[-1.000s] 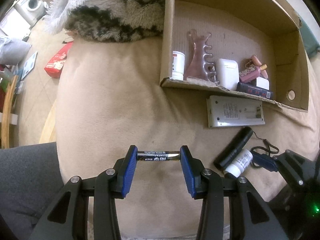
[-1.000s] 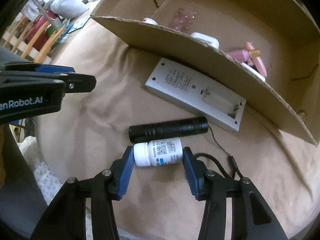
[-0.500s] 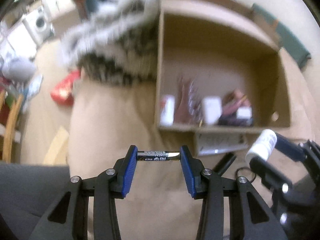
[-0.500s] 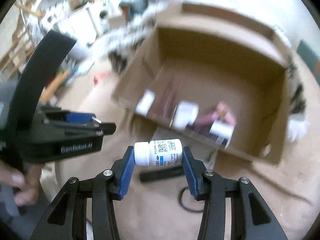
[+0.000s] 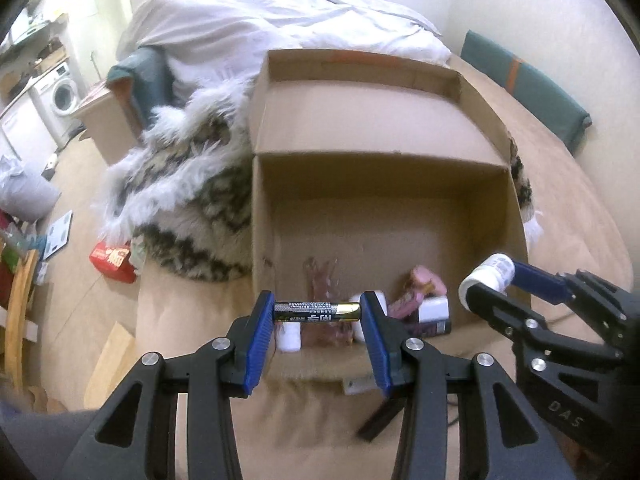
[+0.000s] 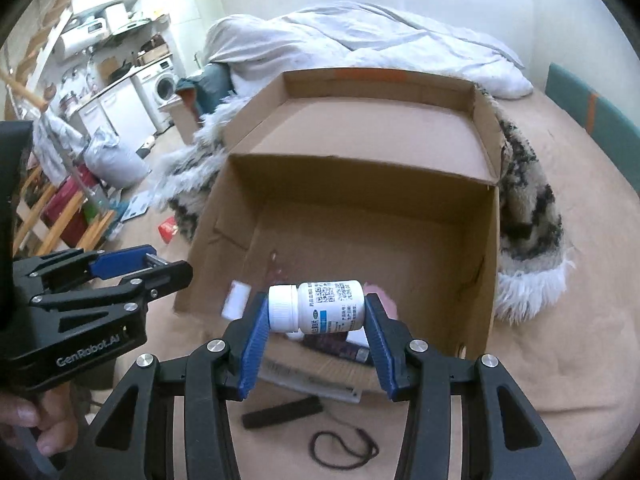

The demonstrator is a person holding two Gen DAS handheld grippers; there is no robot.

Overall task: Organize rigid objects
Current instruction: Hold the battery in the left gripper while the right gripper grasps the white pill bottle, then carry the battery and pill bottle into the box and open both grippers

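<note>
My left gripper (image 5: pixel 318 311) is shut on a black and gold battery (image 5: pixel 318 311), held crosswise above the near edge of the open cardboard box (image 5: pixel 376 168). My right gripper (image 6: pixel 317 307) is shut on a white pill bottle (image 6: pixel 317 307) lying sideways between its blue pads, also raised over the box's near wall. In the left wrist view the right gripper (image 5: pixel 494 278) shows at the right with the bottle (image 5: pixel 488 276). Inside the box lie a pink comb-like piece (image 5: pixel 320 276), a small white jar (image 5: pixel 290 338) and pink cosmetics (image 5: pixel 424 284).
On the beige bed cover before the box lie a grey remote (image 6: pixel 316 380), a black flashlight (image 6: pixel 282 412) and its looped cord (image 6: pixel 344 446). A furry blanket (image 5: pixel 188 184) presses against the box's left side. A red packet (image 5: pixel 114 262) lies on the floor.
Both grippers have risen from the bed cover and tilted toward the box. The right one lifted the pill bottle away from the flashlight; the left kept its battery.
</note>
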